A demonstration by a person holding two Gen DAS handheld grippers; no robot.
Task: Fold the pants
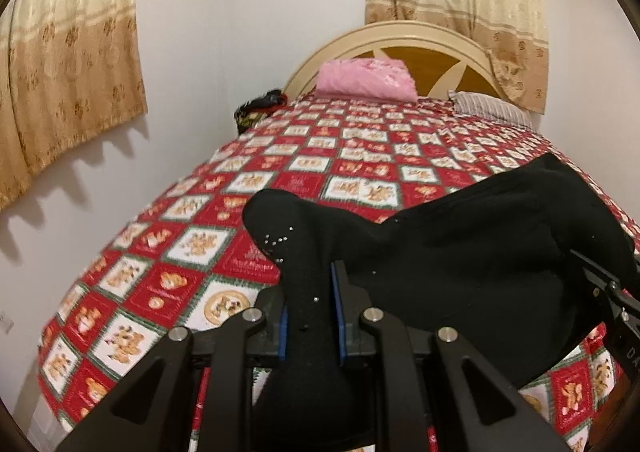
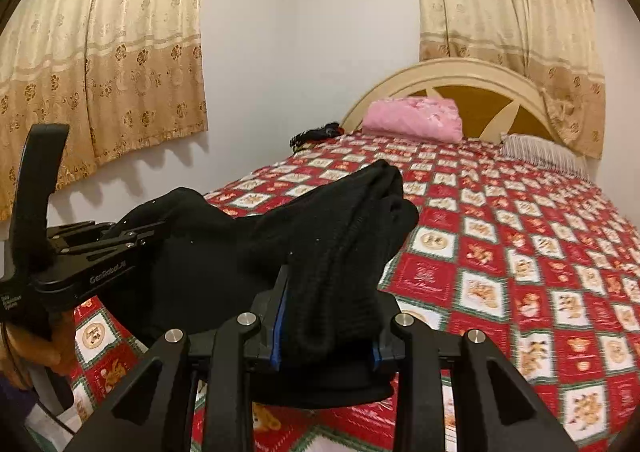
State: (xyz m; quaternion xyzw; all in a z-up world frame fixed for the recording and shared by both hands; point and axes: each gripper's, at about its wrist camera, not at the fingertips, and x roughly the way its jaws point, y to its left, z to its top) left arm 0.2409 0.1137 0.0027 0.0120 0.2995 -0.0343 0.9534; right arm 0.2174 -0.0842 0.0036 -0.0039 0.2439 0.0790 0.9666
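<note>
The black pants, dotted with small shiny studs, are held up over the red checkered bedspread between both grippers. In the left wrist view, my left gripper is shut on a fold of the black fabric, which rises in a hump above its blue pads. My right gripper shows at the right edge, holding the other end. In the right wrist view, my right gripper is shut on a thick ribbed bundle of the pants. The left gripper sits at the left, gripped by a hand.
The bed runs away to a cream and wood headboard. A pink pillow and a striped pillow lie at its head. A dark item sits at the far left corner. Beige curtains hang on the white walls.
</note>
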